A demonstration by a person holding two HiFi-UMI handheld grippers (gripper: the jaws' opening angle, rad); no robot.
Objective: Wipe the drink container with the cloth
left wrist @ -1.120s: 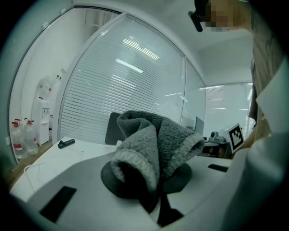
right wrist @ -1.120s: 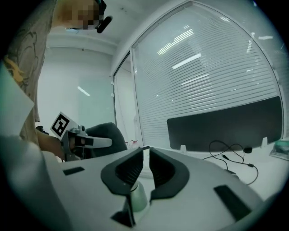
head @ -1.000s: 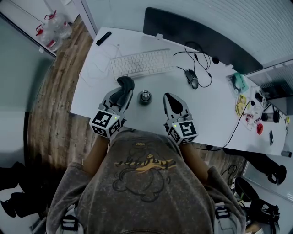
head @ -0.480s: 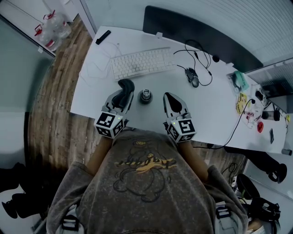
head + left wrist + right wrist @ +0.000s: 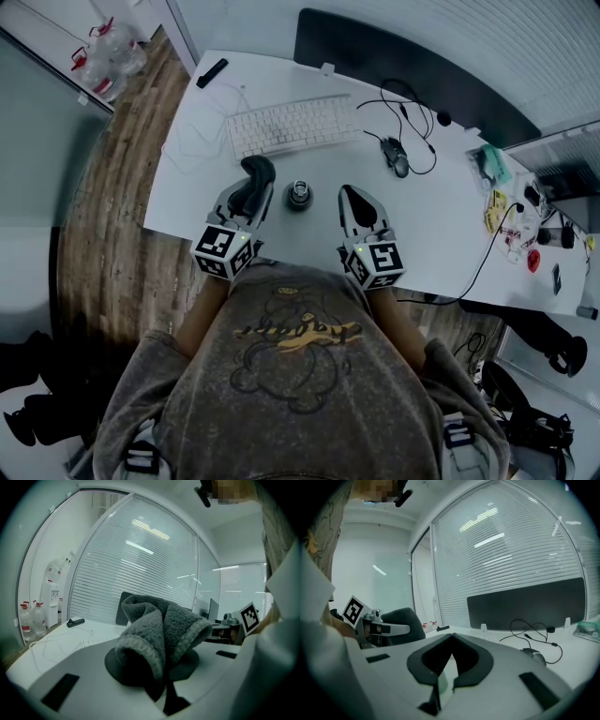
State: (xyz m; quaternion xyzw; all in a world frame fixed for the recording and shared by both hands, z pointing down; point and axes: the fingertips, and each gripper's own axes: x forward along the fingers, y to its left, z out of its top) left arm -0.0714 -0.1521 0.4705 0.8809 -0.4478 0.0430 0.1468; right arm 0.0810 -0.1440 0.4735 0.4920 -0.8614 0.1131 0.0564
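Clerk: Lettering and labels?

Keeper: Square black-and-white markers on the cube [image 5: 225,251] behind the left claw [image 5: 253,186], and likewise behind the right claw [image 5: 451,638]. They are patterns, not words. The yellow graphic on the person's grey shirt [image 5: 295,342] has no wording that can be read. The drink container [image 5: 299,196] is too small to show any label.

Clerk: Drink container, location and contents?

Keeper: One, small, dark and round, upright on the white worktop [image 5: 187,202] near its front edge. It sits between the two claws and touches neither. Only the head view shows it. Contents cannot be told.

Clerk: State of each claw?

Keeper: The left claw is pinching a grey fleecy cloth [image 5: 159,630], which stands bunched above the tips. The right claw has its tips pressed together with nothing between them.

Clerk: Items by view?

Keeper: Head view:
- keyboard [image 5: 292,127]
- wired mouse [image 5: 396,159]
- slim black object [image 5: 212,73] at the far corner
- wood floor [image 5: 103,234]

Left gripper view:
- water dispenser [image 5: 50,599]
- two red-capped bottles [image 5: 28,620] beside the dispenser, fill level cannot be told
- the right claw's marker, at the right edge

Right gripper view:
- black panel [image 5: 525,606] along the worktop's back edge
- the left claw and its dark cloth, at the left
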